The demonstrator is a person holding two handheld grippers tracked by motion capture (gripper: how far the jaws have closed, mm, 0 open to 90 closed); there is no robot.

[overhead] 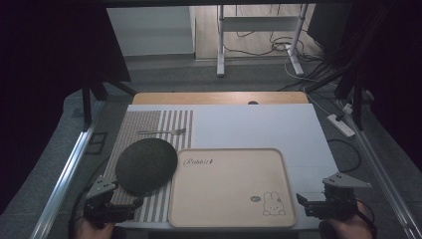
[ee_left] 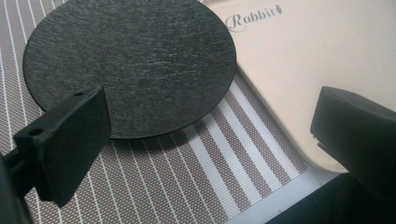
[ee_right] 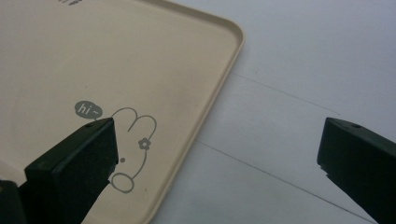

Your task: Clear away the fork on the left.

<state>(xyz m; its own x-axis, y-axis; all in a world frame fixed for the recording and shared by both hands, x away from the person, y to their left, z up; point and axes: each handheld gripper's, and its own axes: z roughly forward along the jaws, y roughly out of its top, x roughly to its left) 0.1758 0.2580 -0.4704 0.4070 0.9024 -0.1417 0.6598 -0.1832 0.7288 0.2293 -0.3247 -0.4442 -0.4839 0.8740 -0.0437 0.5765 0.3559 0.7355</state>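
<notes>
A beige tray (overhead: 226, 219) with a rabbit drawing lies at the table's front centre. A round dark plate (overhead: 146, 165) rests on the striped placemat (overhead: 149, 124), its right edge overlapping the tray's left rim. A fork (overhead: 162, 132) lies on the mat behind the plate. My left gripper (overhead: 122, 205) stands open at the front left, just in front of the plate (ee_left: 130, 60), with nothing between its jaws. My right gripper (overhead: 311, 204) is open at the front right, straddling the tray's right edge (ee_right: 205, 116), and holds nothing.
A white sheet (overhead: 259, 124) covers the table behind and right of the tray. A wooden table edge (overhead: 219, 97) runs along the back. Metal rails flank the table; cables and a power strip (overhead: 341, 124) lie on the floor at the right.
</notes>
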